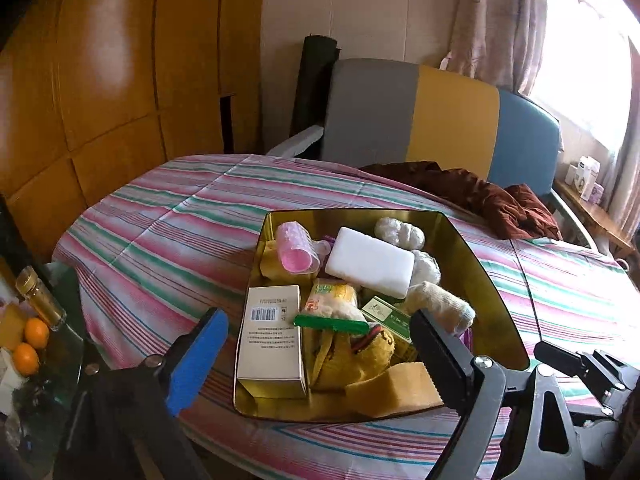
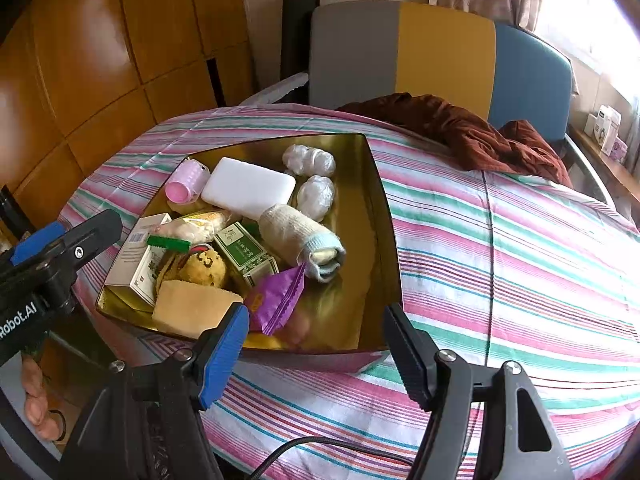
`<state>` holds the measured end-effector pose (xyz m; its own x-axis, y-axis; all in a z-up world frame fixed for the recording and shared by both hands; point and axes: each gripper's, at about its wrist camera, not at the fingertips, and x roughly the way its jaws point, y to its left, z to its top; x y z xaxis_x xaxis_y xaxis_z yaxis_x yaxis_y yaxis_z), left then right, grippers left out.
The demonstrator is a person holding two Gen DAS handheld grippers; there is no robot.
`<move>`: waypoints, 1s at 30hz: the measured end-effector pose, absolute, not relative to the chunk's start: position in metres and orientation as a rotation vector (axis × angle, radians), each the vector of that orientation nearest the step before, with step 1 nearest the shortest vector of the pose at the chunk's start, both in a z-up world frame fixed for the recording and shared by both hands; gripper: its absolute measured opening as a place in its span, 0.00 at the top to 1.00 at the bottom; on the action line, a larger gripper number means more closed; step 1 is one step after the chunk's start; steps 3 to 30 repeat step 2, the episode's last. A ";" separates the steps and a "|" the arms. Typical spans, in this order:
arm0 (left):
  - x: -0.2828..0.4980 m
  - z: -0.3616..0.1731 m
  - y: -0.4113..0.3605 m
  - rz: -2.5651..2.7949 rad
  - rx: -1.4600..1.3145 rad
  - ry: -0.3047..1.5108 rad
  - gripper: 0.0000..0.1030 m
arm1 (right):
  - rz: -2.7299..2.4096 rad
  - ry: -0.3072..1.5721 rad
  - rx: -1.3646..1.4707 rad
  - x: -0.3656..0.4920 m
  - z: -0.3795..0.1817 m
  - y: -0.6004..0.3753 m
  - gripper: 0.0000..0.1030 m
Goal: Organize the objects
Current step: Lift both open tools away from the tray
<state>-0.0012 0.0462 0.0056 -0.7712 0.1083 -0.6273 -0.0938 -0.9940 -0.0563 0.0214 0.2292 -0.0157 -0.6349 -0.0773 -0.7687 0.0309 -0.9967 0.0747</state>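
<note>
A gold tray [image 1: 486, 280] [image 2: 376, 208] sits on the striped bedcover, full of small items: a white bar [image 1: 370, 262] [image 2: 248, 188], a pink roller [image 1: 296, 250] [image 2: 186, 186], a white box [image 1: 270, 340] [image 2: 134, 254], a green box [image 2: 246, 254], a rolled sock [image 1: 442, 306] [image 2: 300, 236], a purple packet [image 2: 278, 296], a tan sponge [image 1: 394, 390] [image 2: 192, 308]. My left gripper [image 1: 316, 344] is open and empty at the tray's near edge. My right gripper [image 2: 316, 340] is open and empty at the tray's near right corner.
A brown cloth [image 1: 472, 192] [image 2: 468, 128] lies bunched at the head of the bed, before a grey, yellow and blue headboard [image 1: 452, 116]. Wooden cabinets [image 1: 100, 92] stand left. Oranges [image 1: 30, 344] and a bottle [image 1: 40, 296] sit on a glass side table.
</note>
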 end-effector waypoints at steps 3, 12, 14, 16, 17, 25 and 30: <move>-0.003 0.005 0.047 2.839 -1.039 -0.039 0.08 | -2.787 -0.083 1.312 0.021 -0.015 0.229 0.32; -0.003 0.005 0.047 2.839 -1.039 -0.039 0.08 | -2.787 -0.083 1.312 0.021 -0.015 0.229 0.32; -0.003 0.005 0.047 2.839 -1.039 -0.039 0.08 | -2.787 -0.083 1.312 0.021 -0.015 0.229 0.32; -0.003 0.005 0.047 2.839 -1.039 -0.039 0.08 | -2.787 -0.083 1.312 0.021 -0.015 0.229 0.32; -0.003 0.005 0.047 2.839 -1.039 -0.039 0.08 | -2.787 -0.083 1.312 0.021 -0.015 0.229 0.32; -0.003 0.005 0.047 2.839 -1.039 -0.039 0.08 | -2.787 -0.083 1.312 0.021 -0.015 0.229 0.32; -0.003 0.005 0.047 2.839 -1.039 -0.039 0.08 | -2.787 -0.083 1.312 0.021 -0.015 0.229 0.32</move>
